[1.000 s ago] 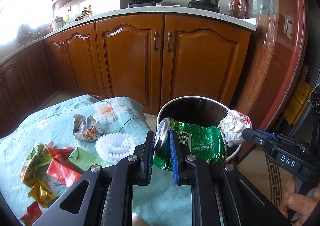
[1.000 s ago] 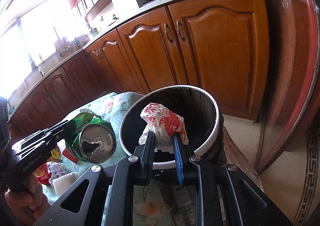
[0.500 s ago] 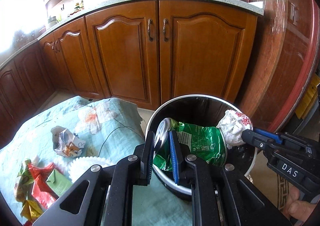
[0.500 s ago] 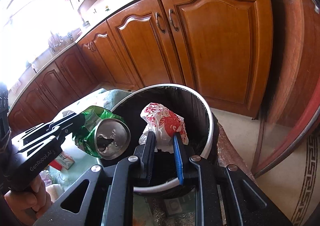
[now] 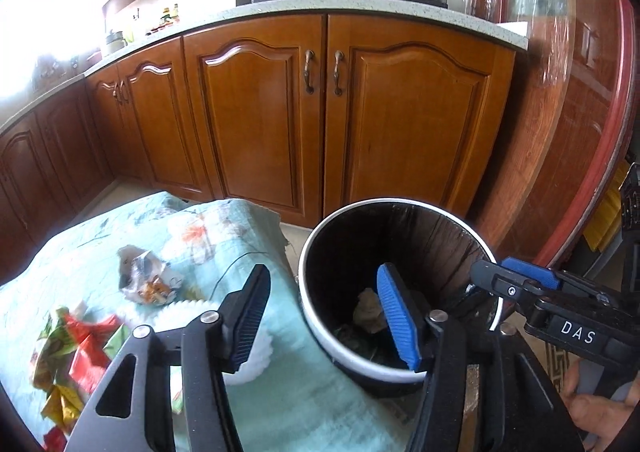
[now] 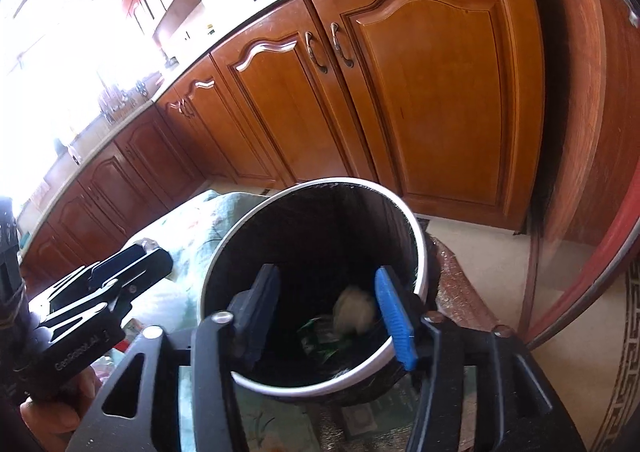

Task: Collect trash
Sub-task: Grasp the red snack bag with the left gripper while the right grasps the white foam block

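Left gripper [image 5: 324, 316] and right gripper [image 6: 326, 312] both over the bin [image 5: 310, 252], jaws opening, nothing between them. Below the right gripper, crumpled paper [image 6: 354, 312] and green wrapper [image 6: 320, 336] at the bin's bottom. Left of the left gripper, more wrappers [image 5: 72, 356] on the bench [image 5: 72, 248].

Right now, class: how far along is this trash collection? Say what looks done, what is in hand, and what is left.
Done: a pale crumpled wad and green packaging lie inside the bin. In hand: nothing; the left tool and right tool are both opening with nothing between their fingers. Left: a crumpled wrapper, a white ruffled piece and red and yellow wrappers on the floral cloth.
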`<state>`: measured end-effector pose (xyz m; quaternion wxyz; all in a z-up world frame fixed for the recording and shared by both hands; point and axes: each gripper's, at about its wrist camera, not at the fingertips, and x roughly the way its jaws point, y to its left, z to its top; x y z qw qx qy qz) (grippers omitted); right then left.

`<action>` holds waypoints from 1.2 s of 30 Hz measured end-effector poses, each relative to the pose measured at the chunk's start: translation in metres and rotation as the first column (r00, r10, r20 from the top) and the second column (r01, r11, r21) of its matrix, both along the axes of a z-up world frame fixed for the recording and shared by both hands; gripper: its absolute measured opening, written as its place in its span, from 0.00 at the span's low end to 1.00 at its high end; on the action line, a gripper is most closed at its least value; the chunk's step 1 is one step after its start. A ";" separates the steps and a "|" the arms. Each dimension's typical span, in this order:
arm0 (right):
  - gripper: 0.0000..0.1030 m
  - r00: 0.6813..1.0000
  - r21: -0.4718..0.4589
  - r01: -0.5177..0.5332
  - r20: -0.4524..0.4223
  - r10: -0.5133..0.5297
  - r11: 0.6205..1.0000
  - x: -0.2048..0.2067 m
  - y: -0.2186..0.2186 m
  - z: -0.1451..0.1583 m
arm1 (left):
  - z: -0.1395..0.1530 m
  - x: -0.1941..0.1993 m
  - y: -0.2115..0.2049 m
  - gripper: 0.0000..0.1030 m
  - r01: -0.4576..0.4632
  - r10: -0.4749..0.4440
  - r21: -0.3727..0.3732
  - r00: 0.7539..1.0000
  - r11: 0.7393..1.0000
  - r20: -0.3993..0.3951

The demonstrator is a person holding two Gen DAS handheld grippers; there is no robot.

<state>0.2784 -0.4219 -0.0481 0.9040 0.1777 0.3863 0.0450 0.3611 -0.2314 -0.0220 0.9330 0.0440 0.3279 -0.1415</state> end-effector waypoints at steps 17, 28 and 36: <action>0.94 0.993 0.039 -0.105 0.051 0.103 0.994 -0.066 0.089 0.010 | 0.007 -0.137 0.115 0.75 -0.116 0.119 -0.111 0.993 0.987 0.021; 0.94 0.981 0.063 -0.195 0.025 0.194 0.979 -0.099 0.148 0.005 | 0.010 -0.212 0.188 0.75 -0.221 0.223 -0.159 0.975 0.962 -0.005; 0.94 0.968 0.074 -0.248 -0.003 0.249 0.966 -0.105 0.179 -0.004 | 0.013 -0.237 0.221 0.75 -0.281 0.279 -0.179 0.960 0.943 -0.035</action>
